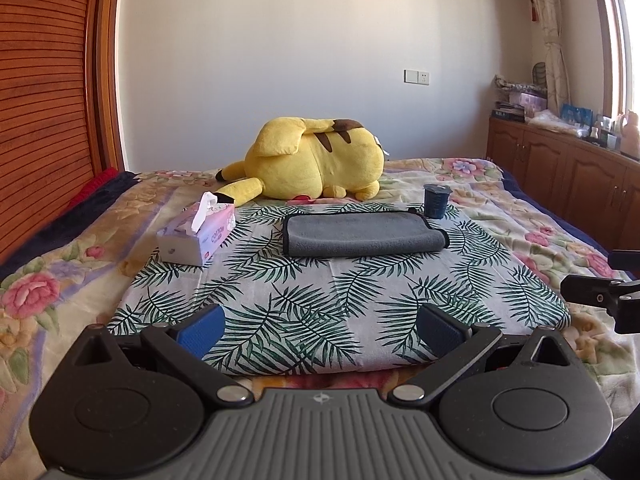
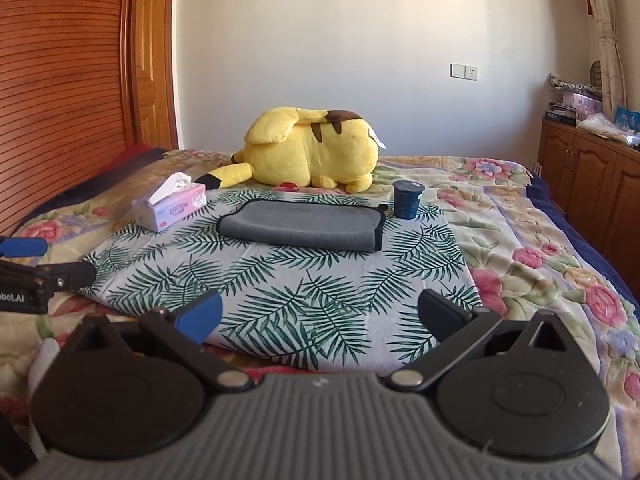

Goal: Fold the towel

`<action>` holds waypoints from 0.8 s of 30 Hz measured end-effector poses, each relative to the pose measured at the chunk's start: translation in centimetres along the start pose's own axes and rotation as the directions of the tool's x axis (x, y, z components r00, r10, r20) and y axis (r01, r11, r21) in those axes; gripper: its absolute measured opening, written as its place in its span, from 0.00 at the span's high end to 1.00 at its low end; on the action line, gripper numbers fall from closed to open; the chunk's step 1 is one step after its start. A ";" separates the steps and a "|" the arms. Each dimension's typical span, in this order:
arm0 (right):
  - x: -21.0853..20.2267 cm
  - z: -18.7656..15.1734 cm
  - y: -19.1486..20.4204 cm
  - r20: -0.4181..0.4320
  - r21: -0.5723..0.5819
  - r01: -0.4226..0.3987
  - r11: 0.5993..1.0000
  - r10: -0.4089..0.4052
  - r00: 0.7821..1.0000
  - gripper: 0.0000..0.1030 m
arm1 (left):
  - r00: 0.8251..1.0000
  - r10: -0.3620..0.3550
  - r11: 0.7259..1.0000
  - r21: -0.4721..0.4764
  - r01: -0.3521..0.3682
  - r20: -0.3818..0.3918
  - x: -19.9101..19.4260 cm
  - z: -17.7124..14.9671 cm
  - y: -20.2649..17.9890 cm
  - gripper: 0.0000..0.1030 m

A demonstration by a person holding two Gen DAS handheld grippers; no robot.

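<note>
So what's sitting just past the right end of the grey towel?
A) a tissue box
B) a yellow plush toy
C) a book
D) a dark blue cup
D: the dark blue cup stands on the leaf-print cloth by the right end of the towel; the tissue box is off to its left.

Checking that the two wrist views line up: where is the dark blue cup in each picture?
Left wrist view: the dark blue cup stands right of centre, just beyond the grey towel's far right corner.
Right wrist view: the cup is again right of centre, past the towel's right end.
Shared landmark: the yellow plush toy lying behind the towel in both.
</note>
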State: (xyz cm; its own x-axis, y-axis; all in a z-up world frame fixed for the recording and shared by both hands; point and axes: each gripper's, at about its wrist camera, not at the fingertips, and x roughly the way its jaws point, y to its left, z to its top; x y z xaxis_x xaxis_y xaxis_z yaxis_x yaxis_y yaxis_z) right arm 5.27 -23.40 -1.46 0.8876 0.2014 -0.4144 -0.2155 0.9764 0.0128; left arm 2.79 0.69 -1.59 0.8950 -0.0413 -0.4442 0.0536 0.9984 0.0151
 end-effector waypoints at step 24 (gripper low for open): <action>-1.3 -0.1 -0.5 0.105 0.033 0.060 0.998 -0.063 0.993 0.00 | 0.994 0.020 1.000 0.009 -0.022 0.111 -1.8 0.4 -0.1 0.16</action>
State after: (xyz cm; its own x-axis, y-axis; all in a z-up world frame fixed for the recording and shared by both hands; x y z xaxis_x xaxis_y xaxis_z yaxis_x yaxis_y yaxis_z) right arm 4.16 -24.16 -1.00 0.9371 0.1467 -0.3167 -0.1488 0.9887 0.0177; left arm 1.35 0.65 -0.45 0.9394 -0.0247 -0.3419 0.0382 0.9987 0.0326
